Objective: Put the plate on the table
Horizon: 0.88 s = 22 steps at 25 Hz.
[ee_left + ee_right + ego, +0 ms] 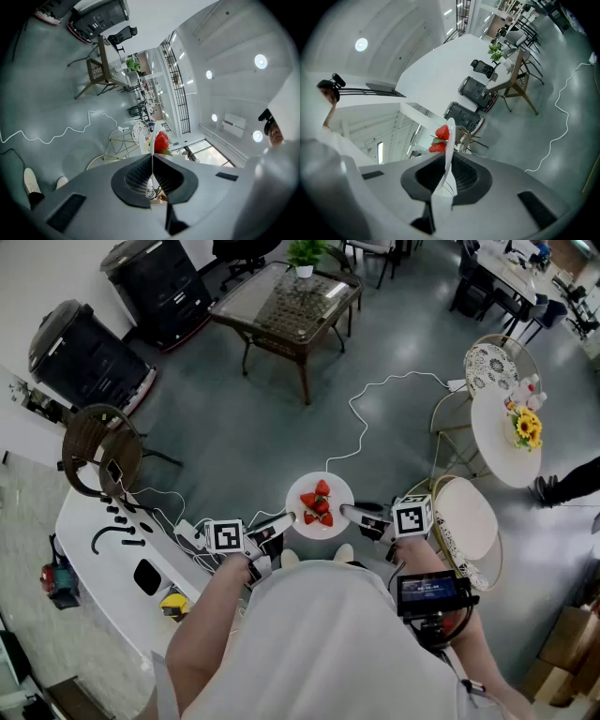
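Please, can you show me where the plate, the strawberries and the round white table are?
plate (298, 491): head view, bare upper-left part of its rim.
strawberries (320, 505): head view, middle of the pile.
round white table (497, 444): head view, bare top beside the flowers.

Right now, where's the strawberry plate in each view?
Head view: plate just below centre, above the floor.
Left gripper view: edge-on at centre, clamped in the left tongs.
Right gripper view: edge-on at centre, clamped in the right tongs.
Shared landmark: wicker table.
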Each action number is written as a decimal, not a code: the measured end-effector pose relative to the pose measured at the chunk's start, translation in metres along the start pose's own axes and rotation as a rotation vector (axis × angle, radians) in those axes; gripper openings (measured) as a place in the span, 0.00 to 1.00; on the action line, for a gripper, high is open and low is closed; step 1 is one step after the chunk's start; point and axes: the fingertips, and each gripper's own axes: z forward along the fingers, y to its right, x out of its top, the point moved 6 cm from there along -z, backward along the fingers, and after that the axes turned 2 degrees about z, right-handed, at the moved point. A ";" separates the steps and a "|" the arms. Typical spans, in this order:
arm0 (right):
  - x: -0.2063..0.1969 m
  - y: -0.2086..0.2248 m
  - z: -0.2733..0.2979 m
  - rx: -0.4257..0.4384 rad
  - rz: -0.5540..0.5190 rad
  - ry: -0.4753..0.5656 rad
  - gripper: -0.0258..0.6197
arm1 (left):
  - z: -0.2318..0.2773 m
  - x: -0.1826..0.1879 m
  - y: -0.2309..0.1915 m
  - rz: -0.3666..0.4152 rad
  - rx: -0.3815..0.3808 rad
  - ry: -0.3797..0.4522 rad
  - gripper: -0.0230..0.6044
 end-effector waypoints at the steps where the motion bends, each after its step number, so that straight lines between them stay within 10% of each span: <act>1: 0.000 0.001 0.001 -0.001 -0.005 -0.003 0.11 | -0.001 -0.003 0.000 -0.042 0.005 0.005 0.05; 22: 0.005 0.004 0.006 0.030 0.009 0.035 0.11 | -0.002 0.002 0.000 -0.040 -0.007 0.033 0.05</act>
